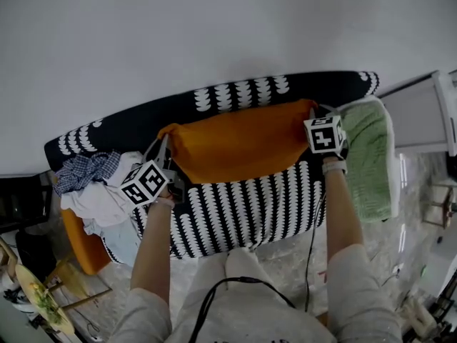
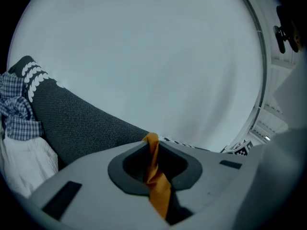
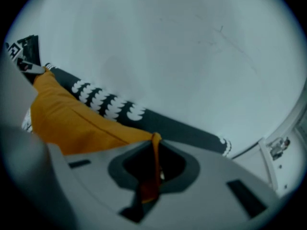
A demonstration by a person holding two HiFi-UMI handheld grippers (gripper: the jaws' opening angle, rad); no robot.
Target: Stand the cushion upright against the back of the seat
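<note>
Sofa (image 1: 228, 213) against a plain white wall (image 1: 214, 27).
The black, white-patterned sofa stands on a pale mottled floor (image 1: 293, 259), backed to the far wall.

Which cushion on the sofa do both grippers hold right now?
The orange cushion in the middle, along the backrest: the left gripper and right gripper each pinch a corner. The green cushion at the right end is unheld.
</note>
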